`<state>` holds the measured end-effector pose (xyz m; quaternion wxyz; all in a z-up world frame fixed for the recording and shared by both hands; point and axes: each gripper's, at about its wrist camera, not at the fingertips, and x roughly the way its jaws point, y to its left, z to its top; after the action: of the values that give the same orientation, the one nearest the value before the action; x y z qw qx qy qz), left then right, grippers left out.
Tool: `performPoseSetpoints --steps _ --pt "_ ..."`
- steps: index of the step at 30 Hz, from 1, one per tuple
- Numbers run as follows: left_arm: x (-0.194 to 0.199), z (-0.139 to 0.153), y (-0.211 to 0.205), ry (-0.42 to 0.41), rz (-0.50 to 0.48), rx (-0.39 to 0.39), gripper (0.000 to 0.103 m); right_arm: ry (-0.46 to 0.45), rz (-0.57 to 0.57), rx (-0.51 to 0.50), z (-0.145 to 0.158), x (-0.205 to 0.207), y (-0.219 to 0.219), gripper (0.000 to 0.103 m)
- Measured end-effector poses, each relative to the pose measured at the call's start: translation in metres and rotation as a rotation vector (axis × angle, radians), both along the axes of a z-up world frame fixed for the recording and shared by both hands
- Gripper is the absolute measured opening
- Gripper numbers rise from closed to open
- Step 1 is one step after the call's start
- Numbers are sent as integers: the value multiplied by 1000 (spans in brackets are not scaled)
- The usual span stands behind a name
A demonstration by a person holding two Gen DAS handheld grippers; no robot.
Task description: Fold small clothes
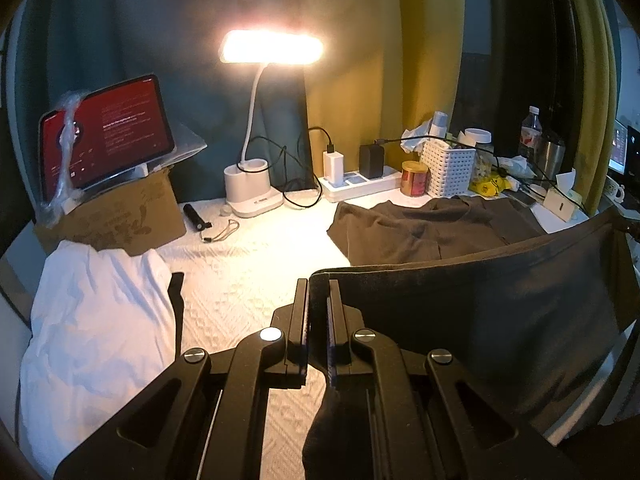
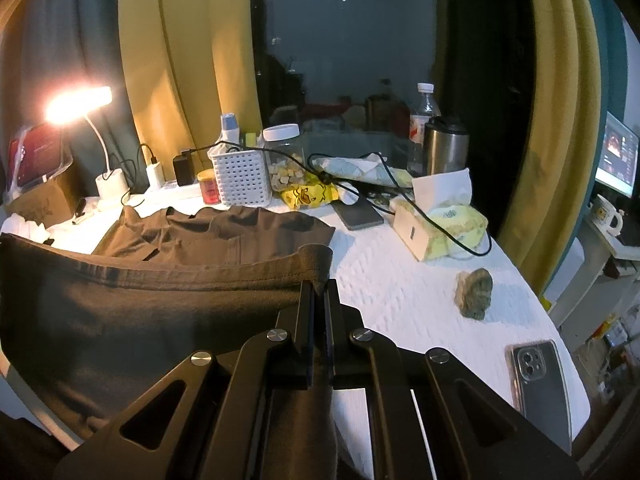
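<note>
White textured bedding [image 1: 240, 280] covers the work surface, lit by a warm desk lamp [image 1: 271, 47] against teal and mustard curtains. Stretched above it is a dark grey garment [image 1: 500, 300], held taut by its hemmed top edge between the two grippers while its far part lies crumpled on the bedding near the back. The left gripper [image 1: 318, 292] has its fingers closed on one corner of the hem, with cloth hanging down between the jaws; the right gripper [image 2: 319, 292] pinches the opposite corner in the same way, the stitched hem running off leftward in its view.

Just left of the held cloth lies a rumpled white garment [image 1: 100, 320]. Behind that, a cardboard box [image 1: 120, 216] carries a tablet [image 1: 108, 132] with a red screen; its lines of text are too small to read. A small black flashlight [image 1: 196, 216] lies beside the lamp's white base.

Along the back stand a power strip [image 1: 360, 184] with chargers, a red tin [image 2: 209, 187], a white perforated basket [image 2: 242, 178], a clear jar [image 2: 284, 156], a yellow snack bag [image 2: 308, 196] printed with a cartoon duck, a steel tumbler [image 2: 445, 148] and a tissue box [image 2: 424, 232]. A phone in a clear case [image 2: 540, 376] lies near the right edge; no lettering on any of these is legible.
</note>
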<state>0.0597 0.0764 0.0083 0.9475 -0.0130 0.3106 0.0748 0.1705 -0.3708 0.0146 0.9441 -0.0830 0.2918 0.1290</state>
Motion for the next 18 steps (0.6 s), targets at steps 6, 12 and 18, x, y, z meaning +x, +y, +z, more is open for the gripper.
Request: performPoseSetpoints --steps 6,12,18 --pt "19 1 3 -10 -2 -3 5 -14 1 0 4 15 5 5" --pt "39 5 4 -23 -10 12 5 -22 -1 0 6 32 7 5" --pt "59 8 6 -38 -14 16 5 -27 -6 7 5 49 9 5"
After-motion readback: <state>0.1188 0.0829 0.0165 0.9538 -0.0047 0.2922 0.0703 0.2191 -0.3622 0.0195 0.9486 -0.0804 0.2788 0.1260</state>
